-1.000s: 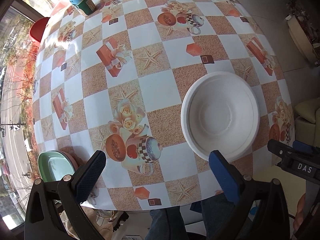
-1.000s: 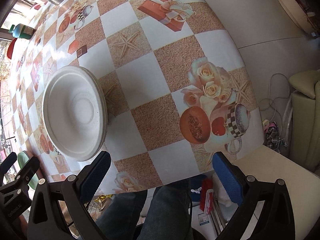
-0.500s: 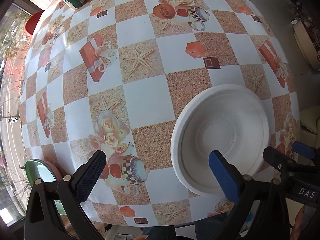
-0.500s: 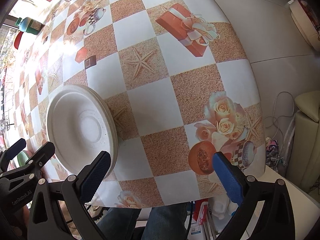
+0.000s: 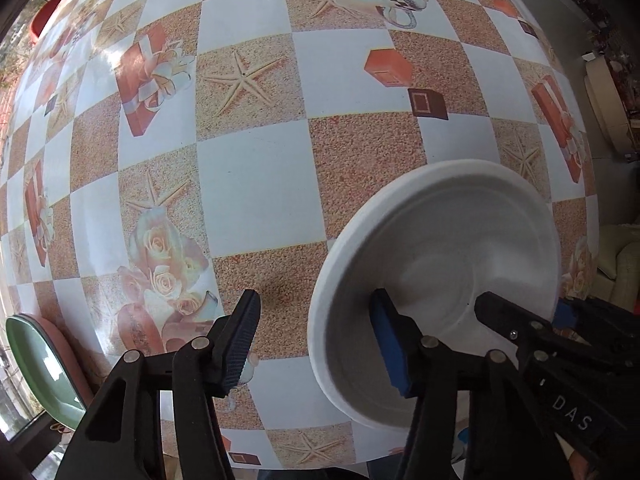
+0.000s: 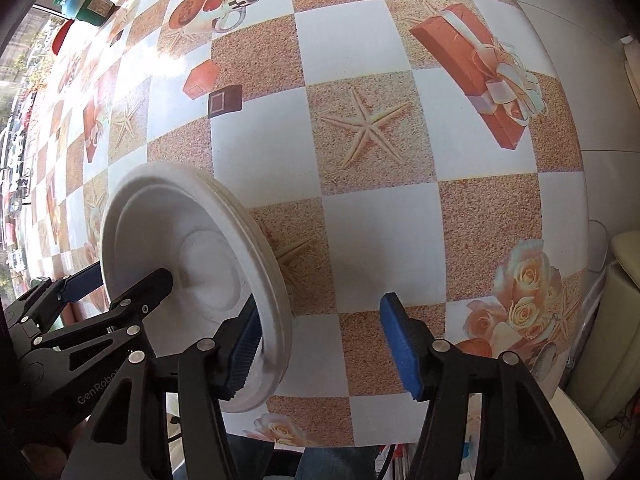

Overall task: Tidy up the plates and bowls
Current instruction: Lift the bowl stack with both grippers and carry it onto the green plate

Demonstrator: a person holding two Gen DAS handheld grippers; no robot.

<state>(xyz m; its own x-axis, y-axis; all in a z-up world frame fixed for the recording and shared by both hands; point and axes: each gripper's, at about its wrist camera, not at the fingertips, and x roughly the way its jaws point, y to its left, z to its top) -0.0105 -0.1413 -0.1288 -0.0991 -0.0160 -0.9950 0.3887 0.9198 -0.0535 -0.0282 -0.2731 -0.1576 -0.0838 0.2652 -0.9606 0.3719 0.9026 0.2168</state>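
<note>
A stack of white shallow plates [image 5: 460,240] [image 6: 160,216] sits near the front edge of the patterned table [image 5: 256,184]. My left gripper [image 5: 316,300] straddles the stack's left rim, one finger outside and one inside. Its jaws are closing, and a gap still shows between the outer pad and the rim. My right gripper [image 6: 320,304] straddles the opposite rim. Its jaws are closing too; the inner pad is close to the rim and the outer pad stands clear. Each view shows the other gripper across the stack: the right gripper [image 5: 524,306] and the left gripper [image 6: 128,276].
A green plate [image 5: 28,356] on a pink plate [image 5: 64,344] sits off the table's lower left. A green bottle [image 6: 86,6] stands at the far side. The table edge runs just below the stack, over a person's legs [image 6: 320,460]. A cream sofa [image 6: 616,320] is at right.
Both grippers came down onto the white stack, and it now fills more of each view. Their wide jaws have narrowed, and each pair now straddles a rim.
</note>
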